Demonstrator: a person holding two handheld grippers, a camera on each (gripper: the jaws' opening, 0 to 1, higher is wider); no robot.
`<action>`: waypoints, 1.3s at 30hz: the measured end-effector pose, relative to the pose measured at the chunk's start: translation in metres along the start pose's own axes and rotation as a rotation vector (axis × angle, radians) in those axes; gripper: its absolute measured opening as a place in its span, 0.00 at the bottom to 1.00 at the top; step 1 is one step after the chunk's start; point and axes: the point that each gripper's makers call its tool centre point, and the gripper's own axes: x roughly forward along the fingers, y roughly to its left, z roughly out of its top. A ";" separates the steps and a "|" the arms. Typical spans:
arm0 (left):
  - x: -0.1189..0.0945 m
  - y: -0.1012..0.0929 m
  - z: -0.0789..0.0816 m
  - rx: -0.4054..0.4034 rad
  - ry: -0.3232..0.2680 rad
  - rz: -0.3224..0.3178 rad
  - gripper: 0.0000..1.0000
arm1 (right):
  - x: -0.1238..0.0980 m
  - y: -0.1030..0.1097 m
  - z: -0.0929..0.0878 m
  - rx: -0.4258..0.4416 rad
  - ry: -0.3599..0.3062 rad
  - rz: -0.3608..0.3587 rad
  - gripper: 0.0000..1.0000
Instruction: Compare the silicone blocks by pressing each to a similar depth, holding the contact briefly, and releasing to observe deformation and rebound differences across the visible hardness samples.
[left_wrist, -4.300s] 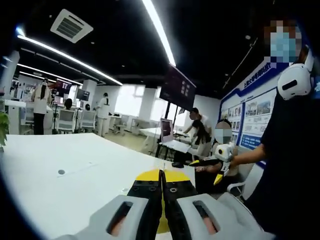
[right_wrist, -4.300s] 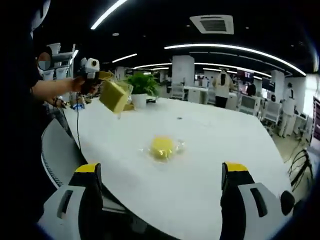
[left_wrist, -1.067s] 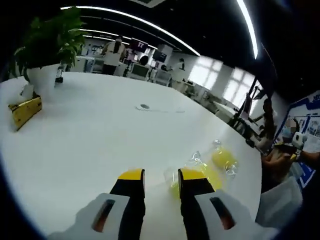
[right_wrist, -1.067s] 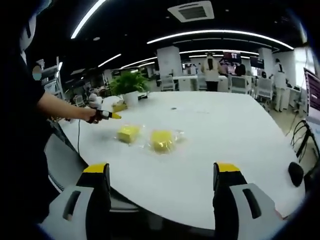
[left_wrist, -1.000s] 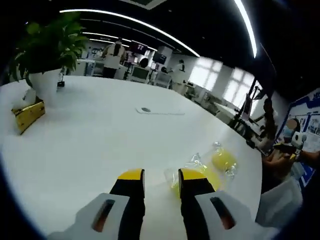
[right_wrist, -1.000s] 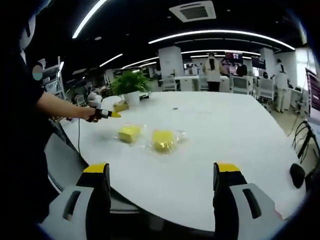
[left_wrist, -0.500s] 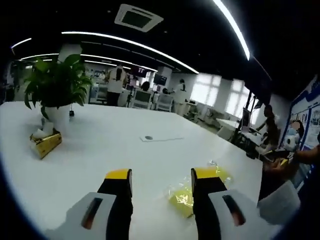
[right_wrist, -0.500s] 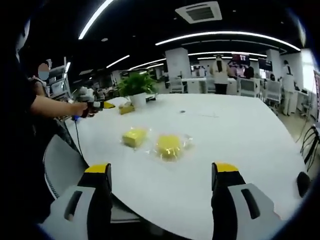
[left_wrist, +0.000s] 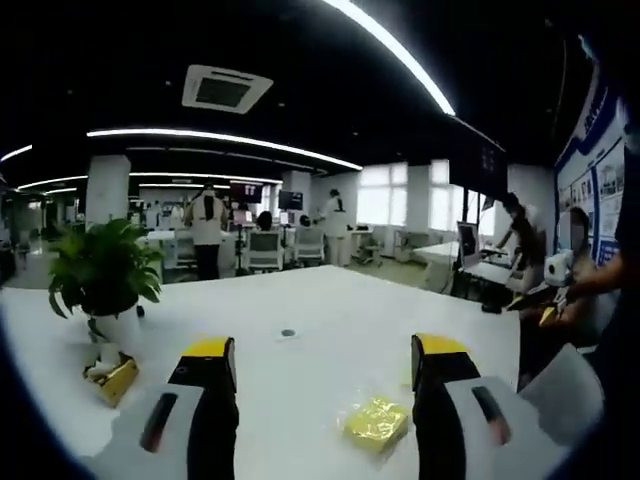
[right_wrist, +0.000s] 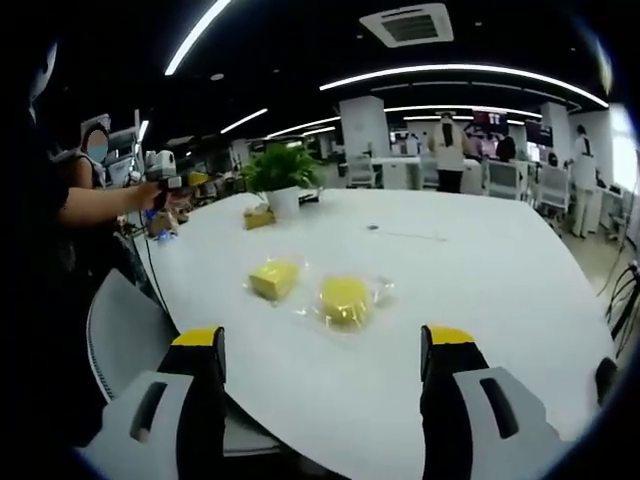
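left gripper had lifted off, jaws wide, empty; right gripper likewise. bagged silicone blocks at frame centre looked soft, slippery; press top centres.

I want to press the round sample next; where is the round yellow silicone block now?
In the right gripper view, the round yellow silicone block lies in clear wrap on the white table, just right of the square yellow silicone block.

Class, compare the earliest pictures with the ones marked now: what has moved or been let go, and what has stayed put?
The left gripper, earlier shut on the square yellow silicone block in its clear bag, has set it on the white table and opened. The round yellow silicone block stayed put. The right gripper stayed open.
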 end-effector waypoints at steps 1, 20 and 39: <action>-0.005 -0.009 0.002 0.034 0.013 -0.015 0.76 | 0.001 0.000 0.001 -0.003 0.003 0.002 0.73; -0.045 -0.080 -0.019 0.112 0.104 -0.096 0.99 | 0.008 -0.007 0.019 0.041 -0.035 -0.009 0.78; -0.076 -0.109 -0.071 0.048 0.217 -0.173 0.99 | 0.007 -0.009 0.012 0.018 0.020 -0.017 0.75</action>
